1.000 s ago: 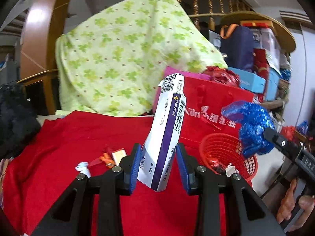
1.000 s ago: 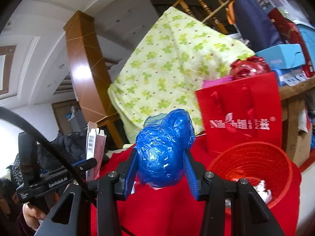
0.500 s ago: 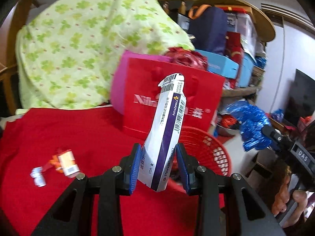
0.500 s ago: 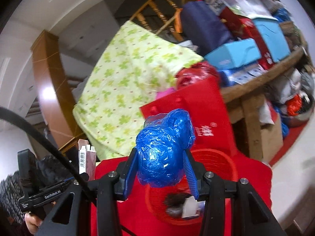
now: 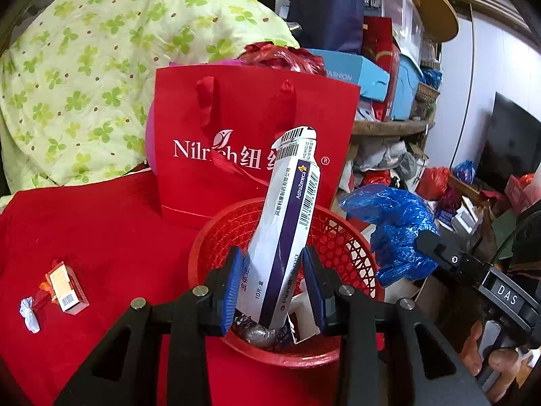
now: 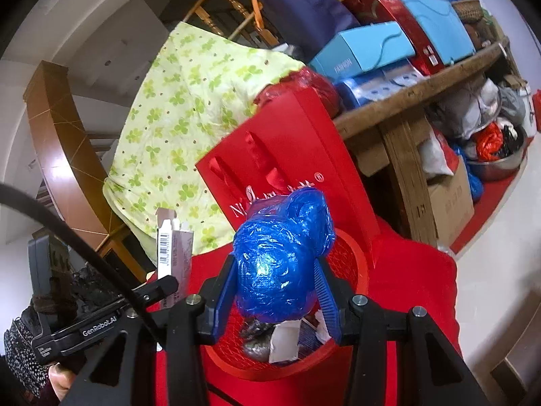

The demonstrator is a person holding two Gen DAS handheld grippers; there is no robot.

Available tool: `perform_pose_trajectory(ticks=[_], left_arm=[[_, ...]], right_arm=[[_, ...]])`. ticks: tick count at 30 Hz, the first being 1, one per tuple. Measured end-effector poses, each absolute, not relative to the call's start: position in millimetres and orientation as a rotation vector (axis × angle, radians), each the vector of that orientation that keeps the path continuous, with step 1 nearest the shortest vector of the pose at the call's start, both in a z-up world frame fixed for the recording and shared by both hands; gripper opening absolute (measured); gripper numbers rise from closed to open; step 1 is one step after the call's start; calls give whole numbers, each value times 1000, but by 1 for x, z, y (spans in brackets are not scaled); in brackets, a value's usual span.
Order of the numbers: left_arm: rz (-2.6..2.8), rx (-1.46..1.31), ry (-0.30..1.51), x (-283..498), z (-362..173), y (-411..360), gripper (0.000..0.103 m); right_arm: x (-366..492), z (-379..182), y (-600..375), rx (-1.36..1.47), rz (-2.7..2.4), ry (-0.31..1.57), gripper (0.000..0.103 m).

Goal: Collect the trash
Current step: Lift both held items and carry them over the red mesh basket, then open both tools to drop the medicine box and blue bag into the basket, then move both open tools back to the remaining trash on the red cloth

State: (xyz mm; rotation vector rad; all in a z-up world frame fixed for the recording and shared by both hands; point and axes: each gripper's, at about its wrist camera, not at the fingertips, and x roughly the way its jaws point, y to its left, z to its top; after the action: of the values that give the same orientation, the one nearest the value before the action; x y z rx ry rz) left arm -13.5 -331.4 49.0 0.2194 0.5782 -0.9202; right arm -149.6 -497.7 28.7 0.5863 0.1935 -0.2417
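Over the red mesh basket [image 5: 341, 237], the left gripper [image 5: 275, 287] pinches a white-and-purple medicine carton [image 5: 287, 223]; at its 3 o'clock, the right gripper [image 6: 275, 286] clamps a crumpled blue plastic bag [image 6: 280, 253].

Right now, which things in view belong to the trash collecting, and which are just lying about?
Part of the job:
- medicine box, clamped in the left gripper
- blue plastic bag, clamped in the right gripper
- red basket, already holding scraps
- small orange box and white wrapper on the red cloth

Just lying about:
- red gift bag
- green clover quilt
- light blue boxes
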Motion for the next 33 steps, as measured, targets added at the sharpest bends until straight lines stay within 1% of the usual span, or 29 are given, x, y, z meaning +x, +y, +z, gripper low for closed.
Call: perform_pose_trajectory(ticks=[8,12,14,15,16,20,24,26,33], left_arm=[[-909,273,591,-12,34,-355,39],[-902,294,595,-12,29,-360,41],[-887,307,591,-13,29,-360,46],[-880,311,589,-14,29,-359,47],[-870,317,581,-14,30,-357,48],[-814,342,543,-16,35,-343,53],[-774,344,534,-16,39,-325,55],[-753,342,533,-17,41,-315,57],[-705,319,554,-21,38,-265,60]], right_arm=[[-140,13,-510,621,-230,231,49],[-131,3,-516,648,-225,257,51],[-126,-3,-520,679,-212,271,54],[-125,-5,-522,689,-210,275,58],[-123,-8,-523,709,-198,279,62],[-122,-11,-523,741,-173,274,62],[-127,-6,-513,730,-164,257,62],[-129,-3,-507,728,-157,249,62],[-139,22,-472,672,-121,220,62]])
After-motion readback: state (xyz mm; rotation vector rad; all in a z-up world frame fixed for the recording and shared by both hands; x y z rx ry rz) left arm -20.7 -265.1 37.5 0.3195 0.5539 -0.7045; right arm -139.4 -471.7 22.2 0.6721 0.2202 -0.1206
